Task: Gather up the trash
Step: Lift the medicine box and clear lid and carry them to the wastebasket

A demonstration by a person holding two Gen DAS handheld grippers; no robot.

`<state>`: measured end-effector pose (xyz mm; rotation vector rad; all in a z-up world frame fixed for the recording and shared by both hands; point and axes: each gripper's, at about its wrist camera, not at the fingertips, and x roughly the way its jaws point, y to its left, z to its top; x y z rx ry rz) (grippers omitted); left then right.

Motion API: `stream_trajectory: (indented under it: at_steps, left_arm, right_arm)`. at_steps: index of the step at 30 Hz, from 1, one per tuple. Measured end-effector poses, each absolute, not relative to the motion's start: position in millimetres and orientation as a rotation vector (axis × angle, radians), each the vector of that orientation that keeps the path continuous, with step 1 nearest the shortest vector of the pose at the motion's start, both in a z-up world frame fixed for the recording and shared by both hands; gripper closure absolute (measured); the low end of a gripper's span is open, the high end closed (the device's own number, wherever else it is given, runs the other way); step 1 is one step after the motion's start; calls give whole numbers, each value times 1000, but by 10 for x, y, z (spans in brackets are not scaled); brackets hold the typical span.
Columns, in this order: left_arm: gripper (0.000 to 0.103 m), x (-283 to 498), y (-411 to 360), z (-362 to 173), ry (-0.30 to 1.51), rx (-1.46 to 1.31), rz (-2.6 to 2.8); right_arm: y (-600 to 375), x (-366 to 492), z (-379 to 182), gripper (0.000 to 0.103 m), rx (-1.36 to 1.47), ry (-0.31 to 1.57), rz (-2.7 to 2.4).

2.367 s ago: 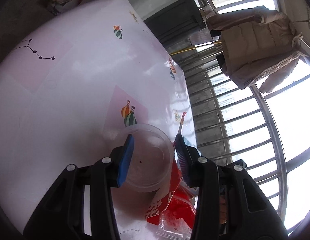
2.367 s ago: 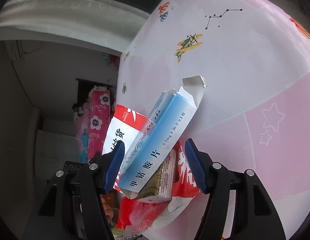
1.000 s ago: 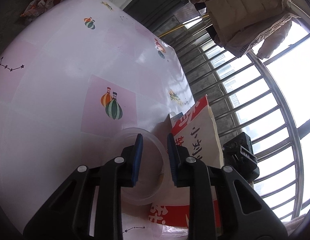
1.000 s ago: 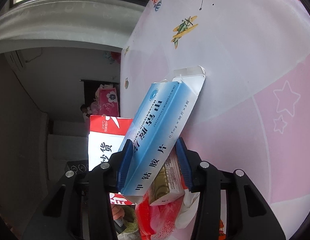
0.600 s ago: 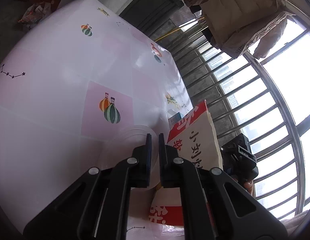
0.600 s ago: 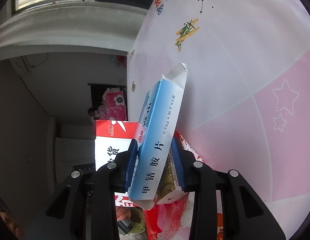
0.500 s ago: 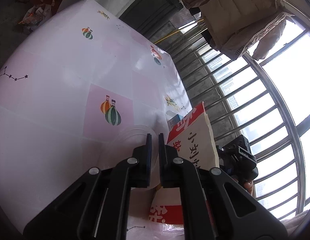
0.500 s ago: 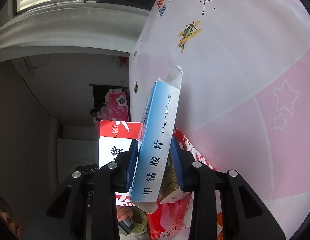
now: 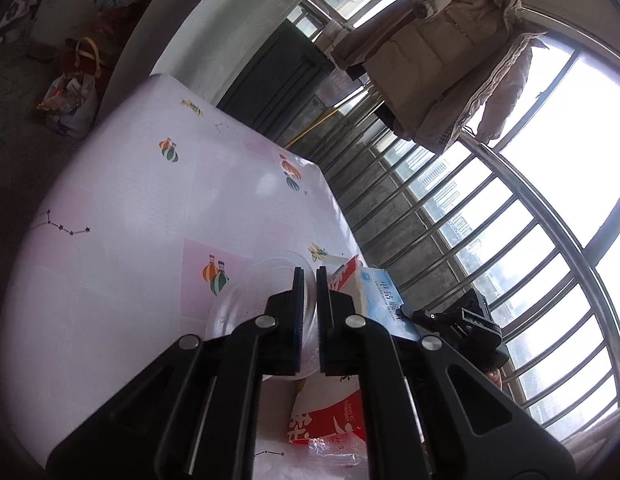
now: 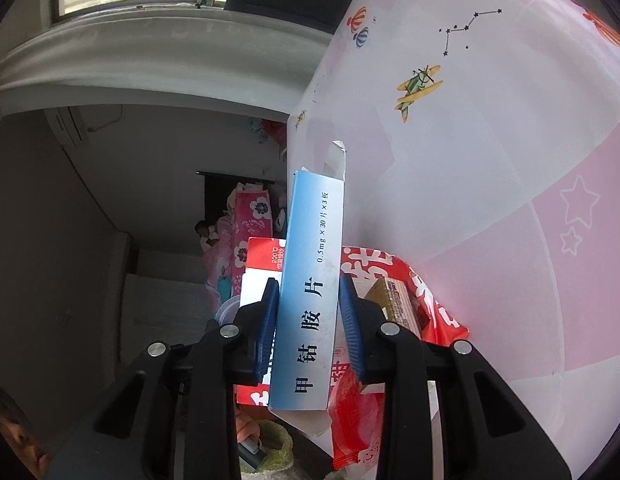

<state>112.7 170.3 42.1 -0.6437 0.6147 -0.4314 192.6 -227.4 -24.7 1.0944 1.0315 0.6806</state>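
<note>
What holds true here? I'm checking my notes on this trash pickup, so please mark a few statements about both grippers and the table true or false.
1. The right gripper is clamped on a blue carton. True.
2. The left gripper stands wide open over bare table. False: it is shut on the rim of a clear plastic bowl.
3. The carton's far flap is open. True.
4. A red snack bag lies by the carton on the table. True.
5. The tablecloth is plain green. False: it is pink and white with printed balloons, planes and stars.
</note>
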Motion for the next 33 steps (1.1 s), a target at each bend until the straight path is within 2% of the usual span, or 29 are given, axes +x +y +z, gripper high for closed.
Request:
stream_trajectory:
  at_steps: [8, 15, 24, 33]
  left_arm:
    - [99, 800, 1506, 985, 494, -587, -519]
    - [99, 769, 821, 1388, 474, -499, -677]
    - [99, 1106, -842, 1512, 571, -283, -919]
    - [99, 1416, -2865, 998, 797, -64, -1130]
  right_arm:
    - [-2521, 1687, 38, 73, 1097, 928, 692]
    - [-3094, 1242, 261, 73, 1123, 784, 623]
    - [-4350, 332, 262, 73, 1168, 577, 263]
    - [-5247, -331, -119, 73, 1100, 531, -325]
